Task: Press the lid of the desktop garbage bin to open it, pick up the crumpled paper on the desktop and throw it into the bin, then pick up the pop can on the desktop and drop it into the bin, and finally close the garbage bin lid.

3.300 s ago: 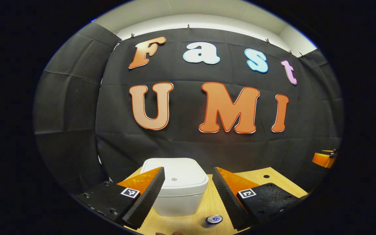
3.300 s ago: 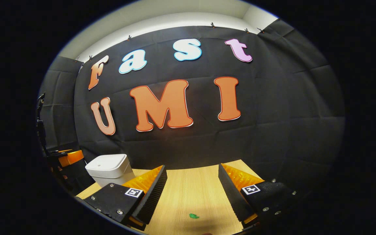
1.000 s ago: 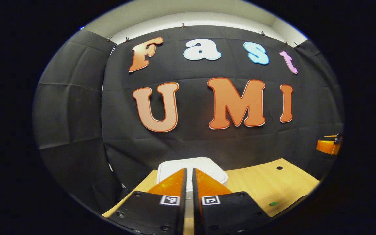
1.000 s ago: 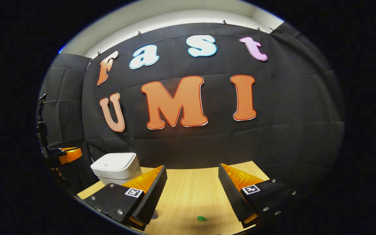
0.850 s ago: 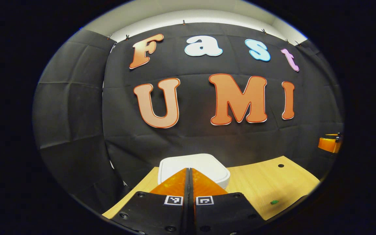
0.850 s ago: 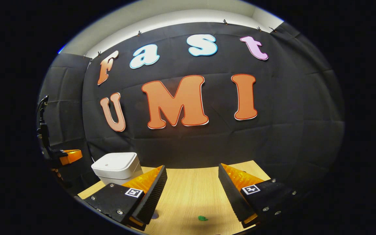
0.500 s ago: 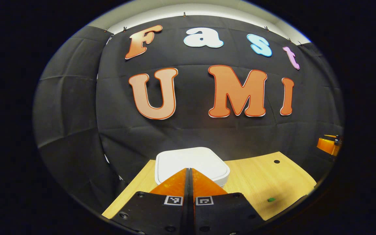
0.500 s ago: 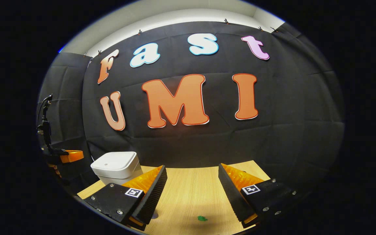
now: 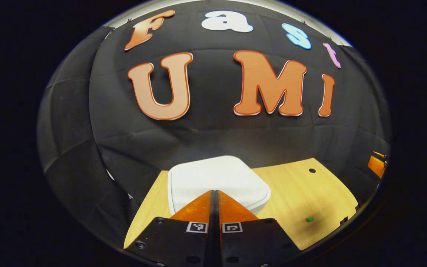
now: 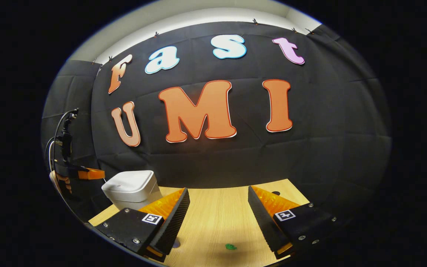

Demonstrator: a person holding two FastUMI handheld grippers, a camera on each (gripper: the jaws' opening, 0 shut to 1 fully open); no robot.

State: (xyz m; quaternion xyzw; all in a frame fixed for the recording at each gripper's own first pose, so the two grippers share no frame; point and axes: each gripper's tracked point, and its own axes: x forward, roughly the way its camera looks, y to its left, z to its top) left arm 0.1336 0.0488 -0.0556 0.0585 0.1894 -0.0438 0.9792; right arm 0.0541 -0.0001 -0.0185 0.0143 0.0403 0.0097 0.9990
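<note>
The white garbage bin (image 9: 217,178) stands at the back left of the wooden desk, its lid down. My left gripper (image 9: 214,191) is shut with nothing between its fingers, and its tips point at the near part of the lid. I cannot tell whether they touch it. In the right gripper view the bin (image 10: 132,188) sits at the left, with the left gripper (image 10: 87,173) and the hand holding it just above and left of the lid. My right gripper (image 10: 217,194) hangs open over the bare desk, holding nothing.
A small green speck (image 9: 310,219) lies on the desk right of the bin, also visible as a green speck (image 10: 230,246) between the right gripper's fingers. A round hole (image 9: 312,170) is in the desk's far right. The black cloth wall stands close behind the bin.
The left gripper went from open to shut, rose over the bin and tilted down, so the lid now looks larger and closer. The right gripper has hardly moved.
</note>
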